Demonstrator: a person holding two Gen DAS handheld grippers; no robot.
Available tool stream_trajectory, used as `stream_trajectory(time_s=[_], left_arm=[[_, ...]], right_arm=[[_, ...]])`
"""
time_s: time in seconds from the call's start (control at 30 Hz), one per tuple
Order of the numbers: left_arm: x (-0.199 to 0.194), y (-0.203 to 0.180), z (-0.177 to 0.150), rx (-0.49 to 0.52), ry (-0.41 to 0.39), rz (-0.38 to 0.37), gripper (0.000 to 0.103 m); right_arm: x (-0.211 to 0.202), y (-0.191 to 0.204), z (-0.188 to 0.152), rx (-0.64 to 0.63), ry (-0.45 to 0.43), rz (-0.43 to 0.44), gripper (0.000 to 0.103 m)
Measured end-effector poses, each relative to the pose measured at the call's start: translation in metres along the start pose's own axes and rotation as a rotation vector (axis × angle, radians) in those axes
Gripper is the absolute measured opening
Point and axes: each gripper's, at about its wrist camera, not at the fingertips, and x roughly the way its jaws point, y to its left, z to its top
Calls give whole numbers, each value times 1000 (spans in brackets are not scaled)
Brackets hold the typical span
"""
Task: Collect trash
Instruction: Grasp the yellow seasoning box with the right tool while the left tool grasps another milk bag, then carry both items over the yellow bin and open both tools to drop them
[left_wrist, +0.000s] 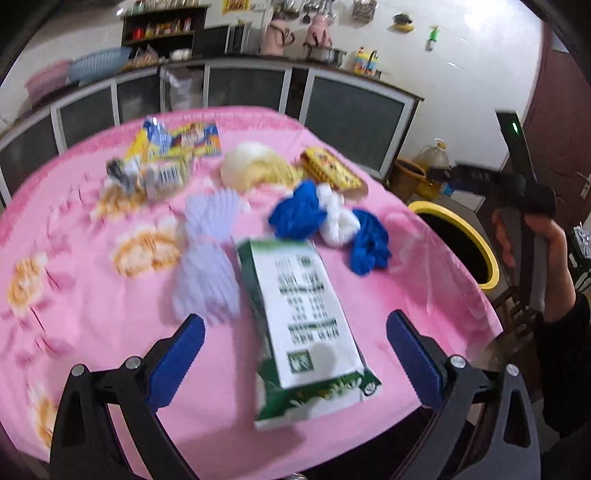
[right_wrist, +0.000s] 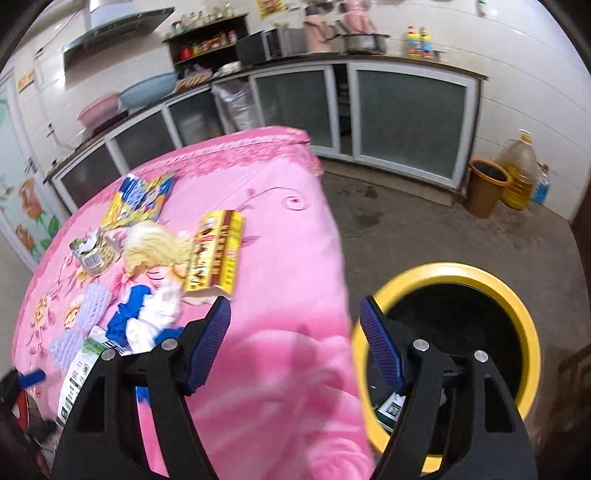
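The left gripper (left_wrist: 295, 350) has its jaws wide apart above the bench (left_wrist: 74, 295) with the pink cloth. A green and white carton (left_wrist: 306, 332) lies flat between the two jaws, but no pad touches it. Behind the carton lie blue and white rags (left_wrist: 325, 218) and a yellow box (left_wrist: 332, 170). The right gripper (right_wrist: 295, 343) is also spread and empty, over the bench edge, just beside the yellow-rimmed bin (right_wrist: 509, 295).
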Motion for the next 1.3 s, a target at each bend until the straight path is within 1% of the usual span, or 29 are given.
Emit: stream_trajectory(time_s=[0.17,0.23,0.27,0.37,0.43,0.47,0.6,0.63,0.7,0.77,0.83,0.87,0.9,0.93,0.97,1.0,1.03,1.07,1.1,1.13,1.17,1.23,1.3], left_arm=[[17,-10,-2,-17,44,-13,95],[23,-13,-3,-21,63,-4,95],[27,-14,-4,-25,77,2,95],[36,-14,-5,-50,117,4,95],[39,-12,-4,-65,130,-1,95],[41,-11,-4,-67,136,1,95],[48,-10,0,-72,149,-3,95],[50,-11,0,-71,152,0,95],[56,-11,2,-68,162,6,95],[61,-12,4,-62,165,14,95],[63,-14,4,-53,164,21,95],[65,-14,4,-49,164,25,95],[66,-14,4,-52,162,31,91],[66,-14,4,-52,160,49,75],[66,-13,4,-49,158,66,66],[65,-12,5,-50,156,69,63],[64,-10,6,-57,154,58,63],[61,-9,6,-66,148,56,62],[58,-9,6,-66,146,54,62],[55,-9,6,-63,145,45,62],[49,-9,6,-66,137,29,62],[35,-8,7,-72,111,1,62],[17,-6,11,-63,73,4,62]], right_arm=[[27,36,22,-87,50,38,69],[43,50,33,-120,79,39,69],[50,56,36,-134,92,38,71],[78,70,43,-161,168,40,71],[93,78,45,-178,201,41,71],[97,81,47,-185,206,36,74],[117,90,46,-198,265,34,74],[123,92,45,-208,280,21,74],[131,94,44,-207,286,5,74],[138,91,42,-186,306,26,74],[144,92,41,-177,320,22,73],[147,92,40,-175,326,25,69],[148,93,40,-173,329,27,62],[149,93,39,-178,330,21,59],[149,93,39,-179,326,16,53],[148,93,40,-177,319,13,47],[146,92,41,-174,316,21,44],[144,92,43,-175,309,29,37],[141,93,45,-179,298,31,35],[137,94,47,-187,280,10,35],[133,94,48,-189,271,12,34],[124,90,52,-160,267,43,34],[115,87,55,-146,254,60,34]])
